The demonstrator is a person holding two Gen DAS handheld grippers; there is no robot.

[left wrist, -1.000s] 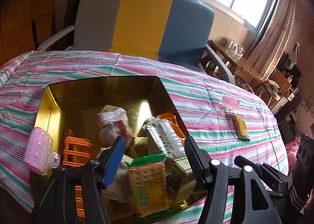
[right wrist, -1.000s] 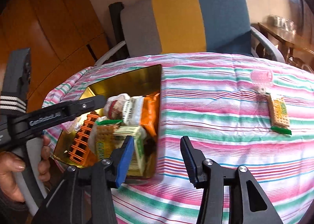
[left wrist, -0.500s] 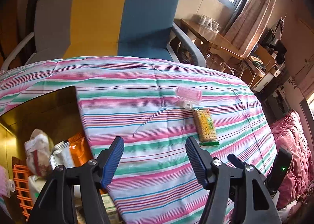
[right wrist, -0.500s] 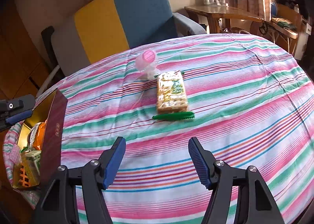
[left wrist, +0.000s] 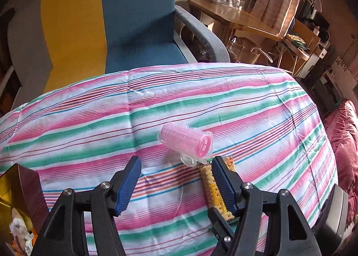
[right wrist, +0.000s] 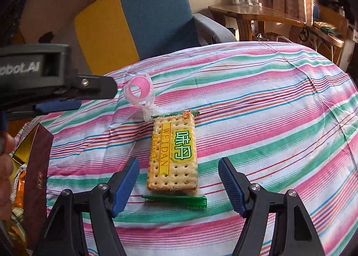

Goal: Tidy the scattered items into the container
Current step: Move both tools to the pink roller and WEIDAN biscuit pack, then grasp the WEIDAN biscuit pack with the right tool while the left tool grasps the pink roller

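A: What is lying on the striped cloth (right wrist: 257, 103)?

B: A flat pack of crackers (right wrist: 173, 155) in clear crinkly wrap with green zigzag ends. It sits in the middle of the right view. Just above it is a pink hair roller (left wrist: 186, 140), round like a tube and bumpy, in a clear clip. The clip touches the top end of the pack.

A: And the tongs?

B: The right gripper (right wrist: 179, 186) is opening, its ribbed blue pads on either side of the pack's near end, not pressing it. The left gripper (left wrist: 176, 185) is spread wide with only cloth between its pads. The roller lies just beyond them.

A: Where is the box?

B: The gold box (right wrist: 37, 166) with dark red walls is at the lower left edge, already full of snack bags.

A: Anything close by?

B: A yellow and blue chair (left wrist: 107, 23) stands behind the cloth, a wooden table (right wrist: 257, 13) at the upper right. The cloth is bare on the right, then drops off at its rounded edge.
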